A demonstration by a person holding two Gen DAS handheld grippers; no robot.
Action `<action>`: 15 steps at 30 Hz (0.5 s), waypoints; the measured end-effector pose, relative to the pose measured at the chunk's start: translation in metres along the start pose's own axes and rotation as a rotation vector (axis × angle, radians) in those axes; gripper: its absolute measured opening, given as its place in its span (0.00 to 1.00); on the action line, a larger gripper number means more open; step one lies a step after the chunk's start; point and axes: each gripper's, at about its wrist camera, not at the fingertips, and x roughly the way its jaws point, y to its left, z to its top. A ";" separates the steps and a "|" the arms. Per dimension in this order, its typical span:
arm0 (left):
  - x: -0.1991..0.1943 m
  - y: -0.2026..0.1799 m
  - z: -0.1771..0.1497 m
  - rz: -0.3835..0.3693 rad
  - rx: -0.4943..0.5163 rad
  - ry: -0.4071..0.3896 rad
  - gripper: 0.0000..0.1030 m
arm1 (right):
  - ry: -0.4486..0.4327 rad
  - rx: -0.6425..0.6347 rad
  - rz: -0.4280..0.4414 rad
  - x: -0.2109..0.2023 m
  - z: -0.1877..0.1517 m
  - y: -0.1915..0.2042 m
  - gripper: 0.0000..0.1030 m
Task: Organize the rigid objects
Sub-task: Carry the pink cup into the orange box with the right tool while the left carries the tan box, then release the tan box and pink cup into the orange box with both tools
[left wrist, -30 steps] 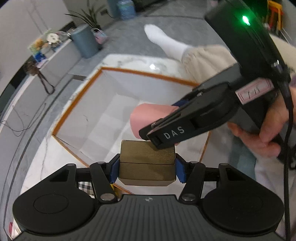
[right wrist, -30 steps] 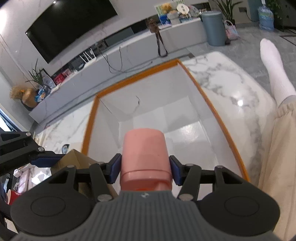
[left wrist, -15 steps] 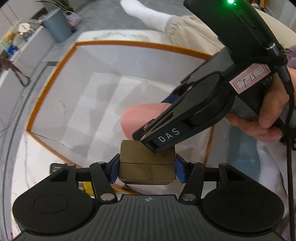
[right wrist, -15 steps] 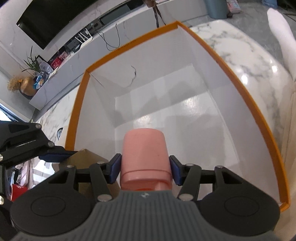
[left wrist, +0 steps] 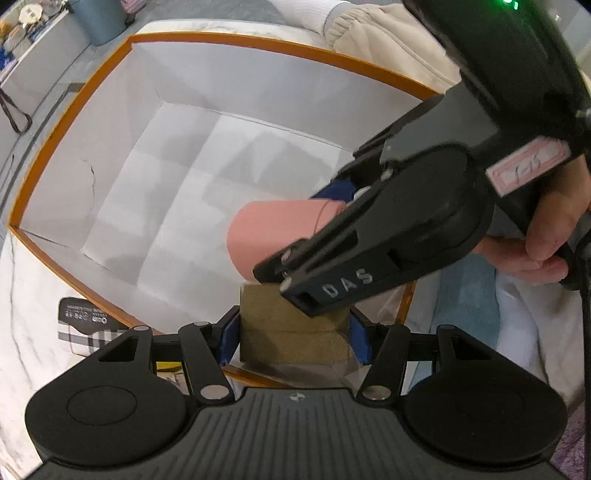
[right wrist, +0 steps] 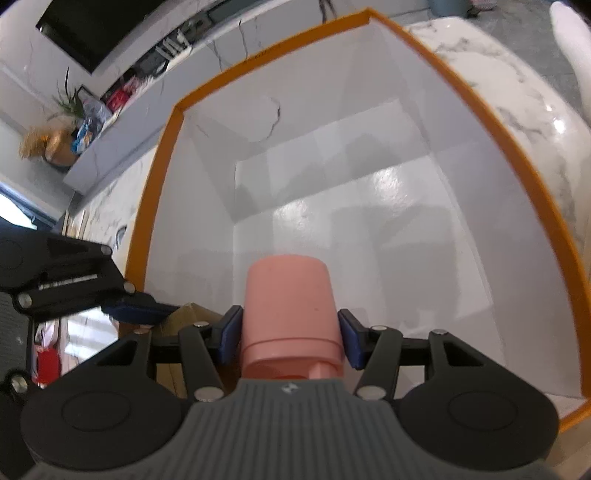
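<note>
My left gripper (left wrist: 293, 338) is shut on a brown gold block (left wrist: 291, 330), held over the near rim of a white box with an orange rim (left wrist: 236, 40). My right gripper (right wrist: 290, 334) is shut on a pink cylindrical bottle (right wrist: 290, 306), held over the box interior (right wrist: 369, 206). In the left wrist view the right gripper's fingers (left wrist: 332, 284) cross just above the block, with the pink bottle (left wrist: 273, 236) pointing into the box. In the right wrist view the left gripper's fingertip (right wrist: 136, 308) and the block (right wrist: 188, 314) show at lower left.
The box stands on a white marble table (right wrist: 517, 96). A black and checked packet (left wrist: 83, 325) lies on the table left of the box. A person's leg in beige trousers and a white sock (left wrist: 369, 26) is beyond the box. A TV bench with clutter (right wrist: 110, 103) stands behind.
Both grippers have moved forward and tilted down over the box, so its interior fills more of both views. Each still holds its object.
</note>
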 end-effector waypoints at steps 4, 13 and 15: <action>0.000 0.000 -0.001 -0.005 -0.013 -0.011 0.68 | 0.036 -0.025 -0.023 0.008 -0.001 0.003 0.55; -0.026 -0.004 -0.009 0.005 -0.063 -0.101 0.68 | 0.040 -0.030 -0.007 0.005 0.000 0.003 0.55; -0.035 -0.008 -0.012 0.006 -0.078 -0.131 0.68 | 0.034 -0.023 0.001 0.004 0.000 0.002 0.55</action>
